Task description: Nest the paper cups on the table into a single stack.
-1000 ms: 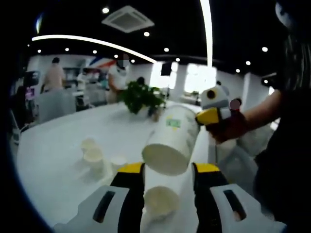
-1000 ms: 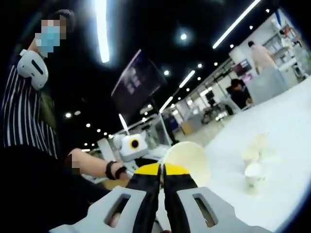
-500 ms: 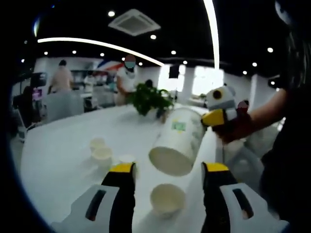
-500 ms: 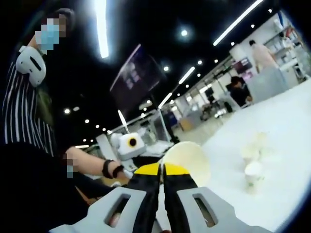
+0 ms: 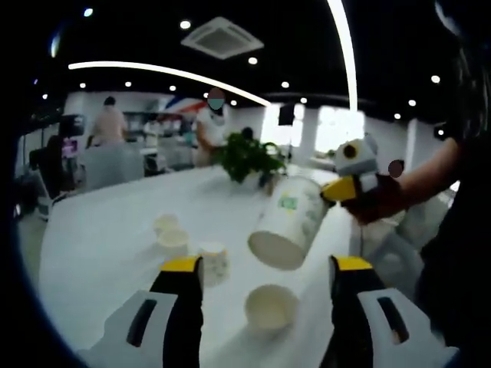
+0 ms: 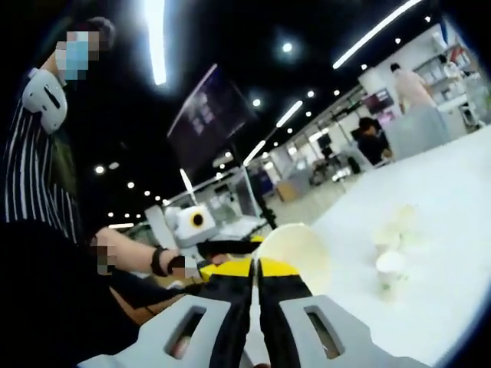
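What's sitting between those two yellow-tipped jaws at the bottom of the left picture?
In the left gripper view, an upright paper cup stands on the white table between the open jaws, untouched; the tilted cup hangs above it.

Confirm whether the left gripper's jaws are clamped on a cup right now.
No: the left gripper stands open, its jaws apart either side of an upright cup on the table.

Ceiling strip lights (image 5: 341,38) glare; soft focus, fisheye-warped edges, dim ceiling.

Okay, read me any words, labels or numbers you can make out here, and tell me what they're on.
No text is readable.
held paper cup: a small green mark on its side, too blurred to read.
cup on the table: faint print, too small to read.
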